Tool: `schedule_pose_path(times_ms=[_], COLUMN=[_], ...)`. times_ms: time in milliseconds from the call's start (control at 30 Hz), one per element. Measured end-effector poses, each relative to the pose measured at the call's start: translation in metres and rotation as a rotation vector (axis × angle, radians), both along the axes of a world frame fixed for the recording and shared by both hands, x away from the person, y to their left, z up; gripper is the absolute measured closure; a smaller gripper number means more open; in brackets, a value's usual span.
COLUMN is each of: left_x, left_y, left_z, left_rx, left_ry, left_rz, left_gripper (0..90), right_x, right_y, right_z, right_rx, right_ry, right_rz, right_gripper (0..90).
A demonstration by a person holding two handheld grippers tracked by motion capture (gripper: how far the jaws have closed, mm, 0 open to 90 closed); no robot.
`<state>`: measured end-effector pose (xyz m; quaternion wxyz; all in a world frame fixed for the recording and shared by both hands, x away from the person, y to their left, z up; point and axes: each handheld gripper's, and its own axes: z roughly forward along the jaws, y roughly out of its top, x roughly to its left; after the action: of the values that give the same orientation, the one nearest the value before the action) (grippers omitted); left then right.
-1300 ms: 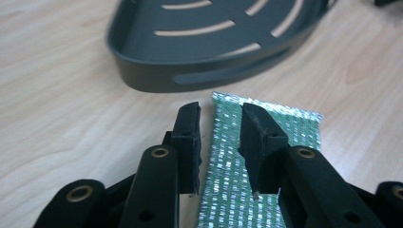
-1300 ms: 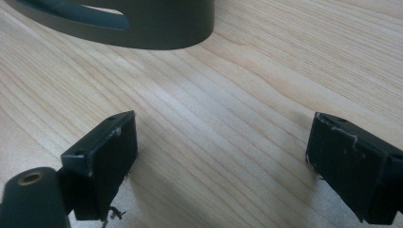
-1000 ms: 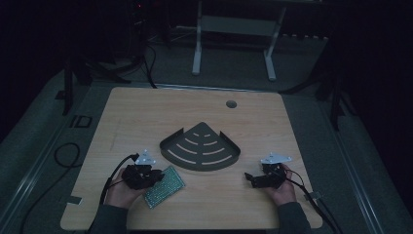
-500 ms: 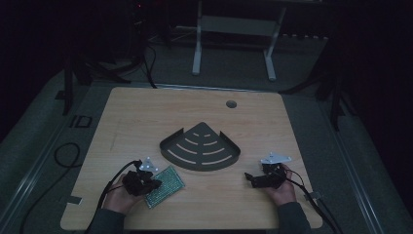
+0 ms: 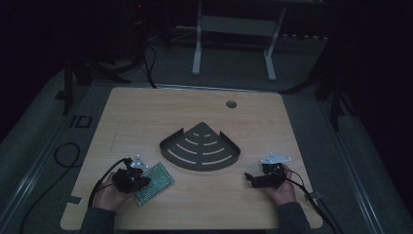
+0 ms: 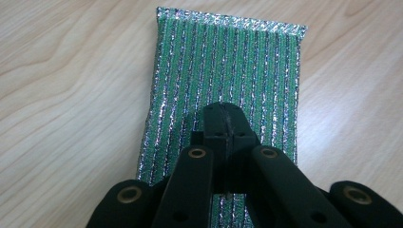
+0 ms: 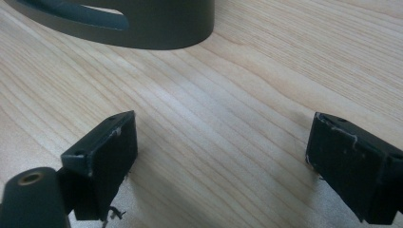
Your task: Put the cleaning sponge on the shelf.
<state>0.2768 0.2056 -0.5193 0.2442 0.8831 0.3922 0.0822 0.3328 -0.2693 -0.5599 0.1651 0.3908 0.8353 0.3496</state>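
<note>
A green, glittery striped scouring pad point(image 5: 159, 177) lies flat on the wooden table point(image 5: 195, 112), near its front left. My left gripper point(image 5: 142, 182) is shut, and its joined tips point(image 6: 223, 116) sit over the middle of the pad point(image 6: 228, 61); the pad's near end is hidden under the jaws. No fold of the pad shows between them. My right gripper point(image 5: 249, 178) is at the front right, low over bare wood, open wide with nothing between its pads point(image 7: 221, 147). A dark quarter-round slotted corner shelf point(image 5: 199, 146) lies in the table's middle, just ahead of the right gripper point(image 7: 142, 23).
A round cable hole point(image 5: 231, 104) sits near the table's far edge. Cables trail from both grippers off the front edge. A white desk frame point(image 5: 234, 39) stands on the floor beyond the table.
My left gripper has drawn back toward the front left edge, its jaws now lying over the green pad, which has shifted slightly with it. The right gripper has stayed put.
</note>
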Motion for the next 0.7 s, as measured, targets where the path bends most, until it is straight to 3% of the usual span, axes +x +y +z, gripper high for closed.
schedule_pose_path(times_ms=[433, 700], left_x=[0.007, 0.019], left_y=[0.025, 0.033], left_z=[0.004, 0.021], left_rx=[0.038, 0.024], left_ry=[0.011, 0.012], left_rz=[0.067, 0.066], left_gripper=[90.0, 85.8], right_x=[0.000, 0.000], right_y=[0.000, 0.000], right_z=[0.000, 0.000], right_rx=[0.000, -0.001], right_ry=[0.000, 0.000], right_rz=[0.000, 0.000], right_gripper=[9.6, 9.6])
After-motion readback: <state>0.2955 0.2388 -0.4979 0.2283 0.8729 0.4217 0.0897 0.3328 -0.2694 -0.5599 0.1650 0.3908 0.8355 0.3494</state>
